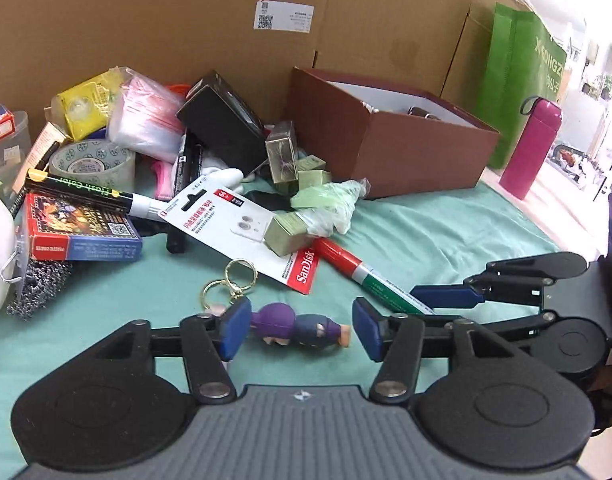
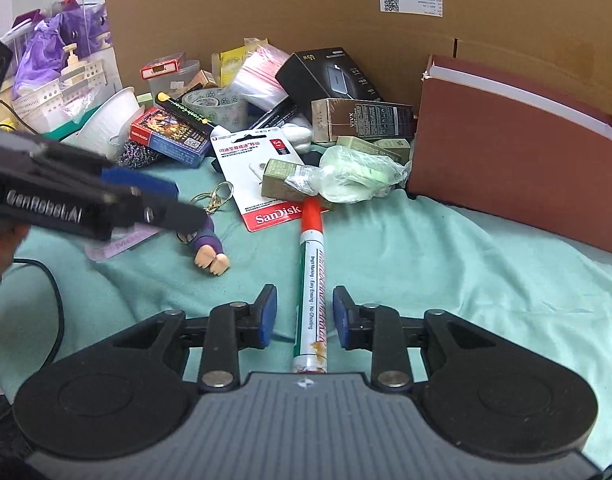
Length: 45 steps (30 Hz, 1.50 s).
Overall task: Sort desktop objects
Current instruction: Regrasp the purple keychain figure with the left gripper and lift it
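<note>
Our left gripper (image 1: pixel 302 330) has its fingers spread wide on either side of the purple figurine keychain (image 1: pixel 302 326), which lies flat on the green cloth (image 1: pixel 445 236) over the tabletop; neither pad touches it, and its gold rings (image 1: pixel 232 280) lie just beyond the left finger.

Our right gripper (image 2: pixel 304 316) is also open, its fingers straddling the barrel of the red-capped marker (image 2: pixel 311 280) with a gap on each side. The marker lies lengthwise away from us, its cap touching the near edge of the SanDisk card pack (image 2: pixel 262 172).

To the right of the marker the cloth is bare as far as the brown box (image 2: pixel 517 168), whose near wall stands upright and whose top is open in the left wrist view. Left of the marker the left gripper crowds the near cloth.

Farther off, the pile is dense: a playing-card box (image 1: pixel 84 232), a tape roll (image 1: pixel 92 164), a black carton (image 1: pixel 222 120), olive cartons and a crumpled plastic bag (image 2: pixel 353 176). A cardboard wall (image 1: pixel 186 20) closes the far edge, and a pink bottle (image 1: pixel 531 148) stands far right.
</note>
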### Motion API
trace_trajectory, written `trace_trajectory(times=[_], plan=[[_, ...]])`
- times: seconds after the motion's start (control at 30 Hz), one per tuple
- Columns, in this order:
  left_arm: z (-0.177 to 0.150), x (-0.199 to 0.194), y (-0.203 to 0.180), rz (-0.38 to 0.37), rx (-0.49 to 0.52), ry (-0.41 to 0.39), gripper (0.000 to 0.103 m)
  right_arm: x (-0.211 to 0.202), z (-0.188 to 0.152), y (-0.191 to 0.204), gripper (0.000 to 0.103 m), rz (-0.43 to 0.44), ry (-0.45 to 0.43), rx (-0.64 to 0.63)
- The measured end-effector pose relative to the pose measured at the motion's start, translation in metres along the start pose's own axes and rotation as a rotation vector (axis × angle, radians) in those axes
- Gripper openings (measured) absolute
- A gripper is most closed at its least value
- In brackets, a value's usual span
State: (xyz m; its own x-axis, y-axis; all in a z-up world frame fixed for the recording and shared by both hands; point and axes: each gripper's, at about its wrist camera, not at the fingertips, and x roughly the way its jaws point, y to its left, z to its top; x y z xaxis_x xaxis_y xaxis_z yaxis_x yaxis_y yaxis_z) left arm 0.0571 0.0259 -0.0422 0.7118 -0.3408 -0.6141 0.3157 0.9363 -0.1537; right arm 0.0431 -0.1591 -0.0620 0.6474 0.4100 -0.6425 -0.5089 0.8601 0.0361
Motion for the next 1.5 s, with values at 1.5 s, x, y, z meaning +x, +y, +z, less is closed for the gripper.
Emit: trace_trajectory(times=[1.5], plan=[[0.078,-0.068,-0.028,-0.048,0.108,-0.323,0.071,-0.063,0.054,-0.025,0.0,-0.081,-0.272,-0.021]])
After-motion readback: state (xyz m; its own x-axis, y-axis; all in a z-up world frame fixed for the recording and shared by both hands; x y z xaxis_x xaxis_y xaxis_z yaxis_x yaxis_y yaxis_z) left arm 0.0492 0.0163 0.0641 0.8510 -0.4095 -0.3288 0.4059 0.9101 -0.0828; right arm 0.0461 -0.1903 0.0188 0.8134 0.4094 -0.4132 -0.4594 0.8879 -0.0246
